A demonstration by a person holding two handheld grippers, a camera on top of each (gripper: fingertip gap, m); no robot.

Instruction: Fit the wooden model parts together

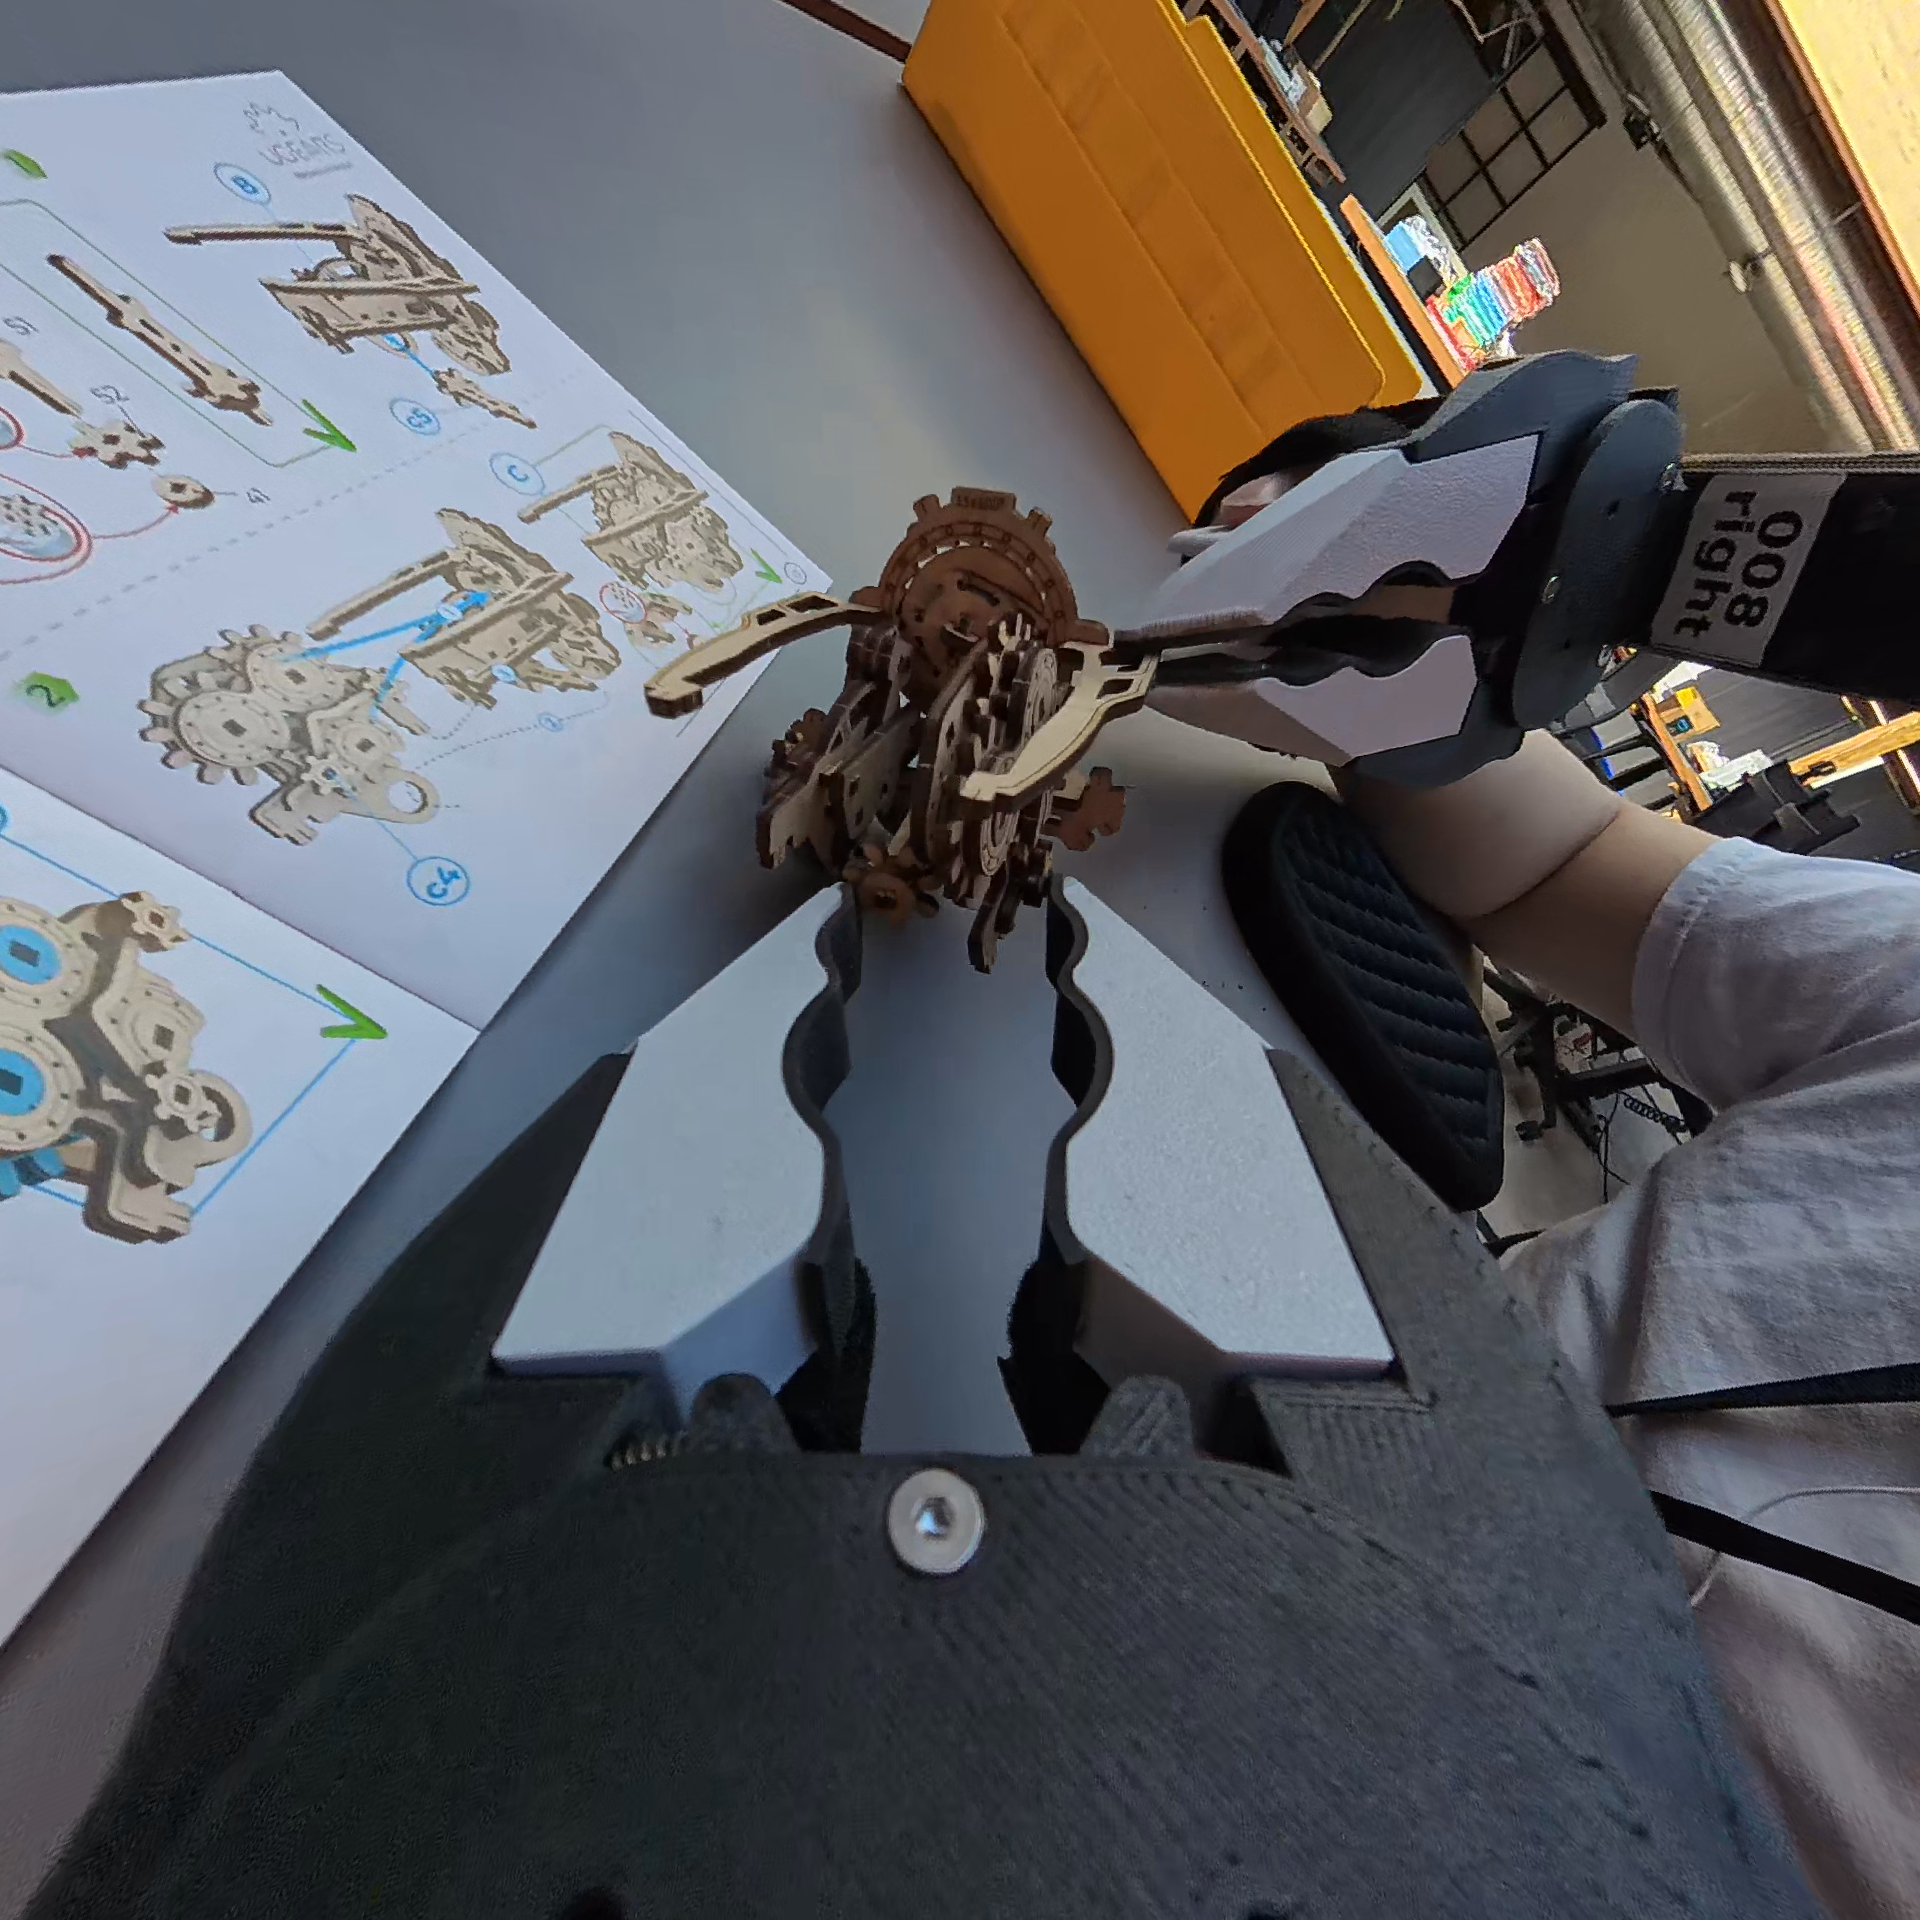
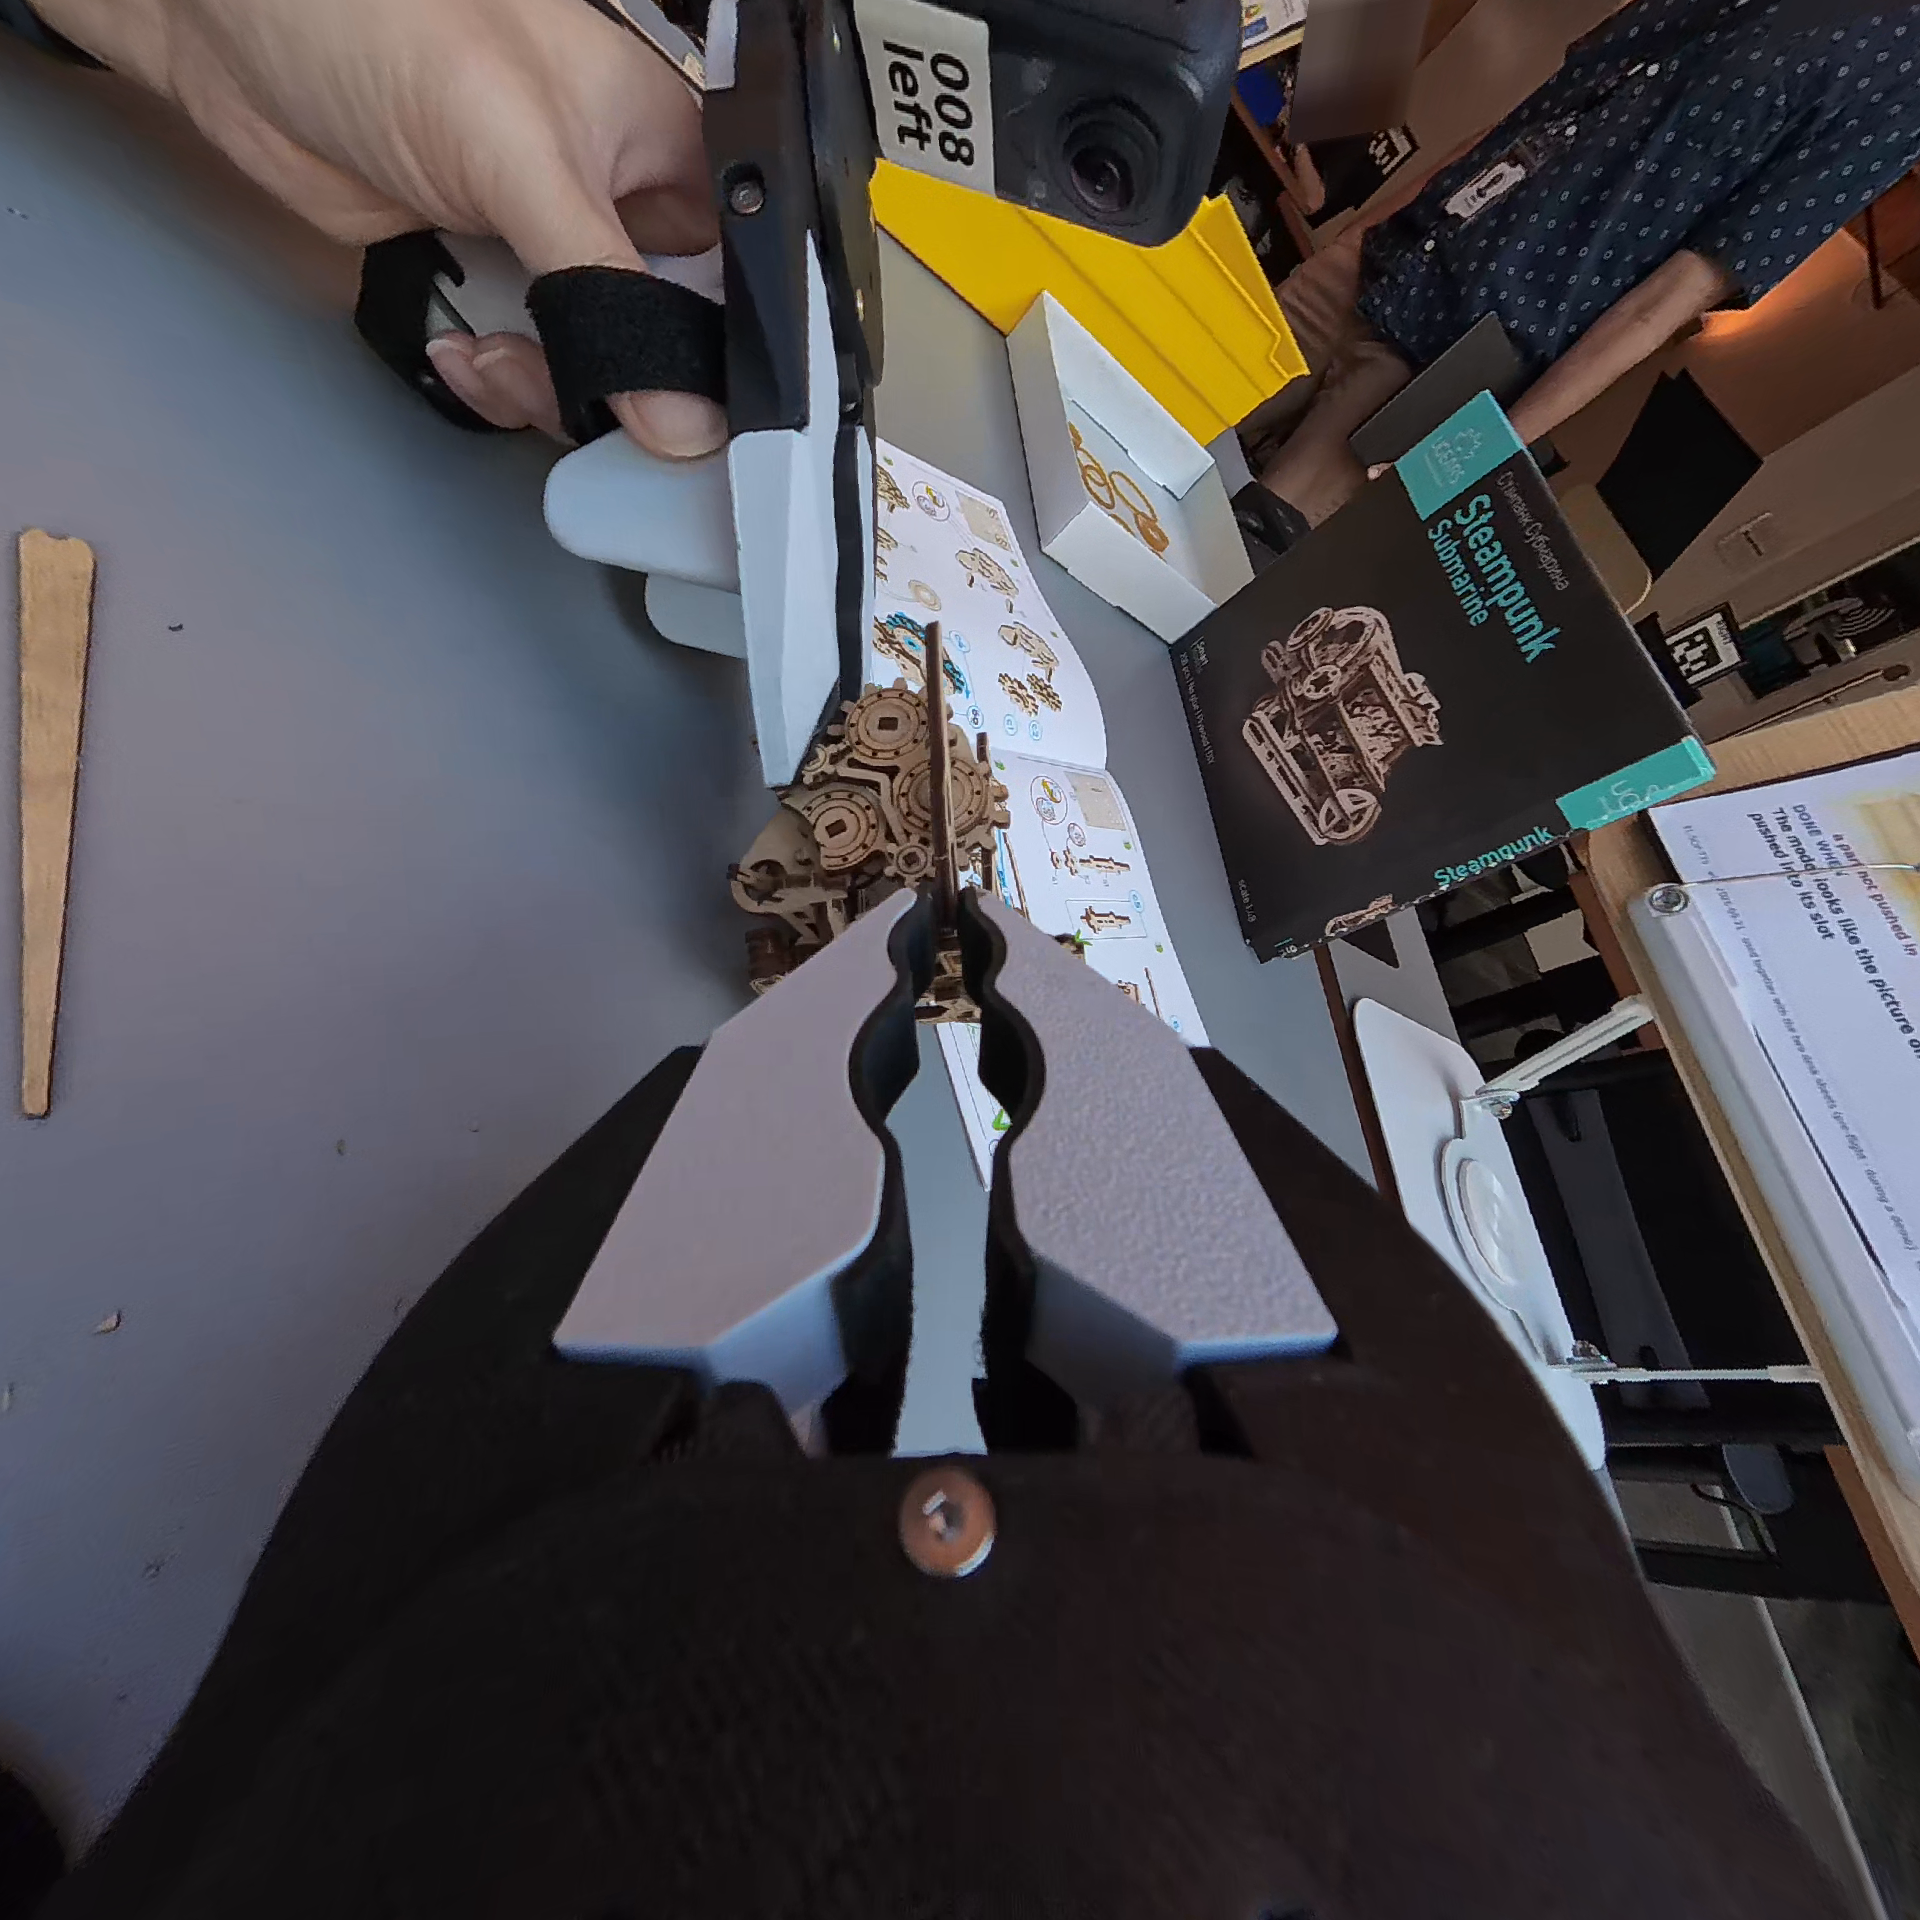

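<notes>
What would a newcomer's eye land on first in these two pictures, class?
First, the wooden gear model at the centre of the grey table, with the right gripper pinching its pale curved piece. Then the open instruction booklet to its left and the yellow bin behind.

Bright daylight, strong wide-angle bend

You get even, bright light on the grey table (image 1: 644,208) with soft shadows; warm glare washes the far right wall (image 1: 1860,94). Edges curve heavily, and the nearest black gripper body (image 2: 935,1714) looks dark and slightly soft.
</notes>
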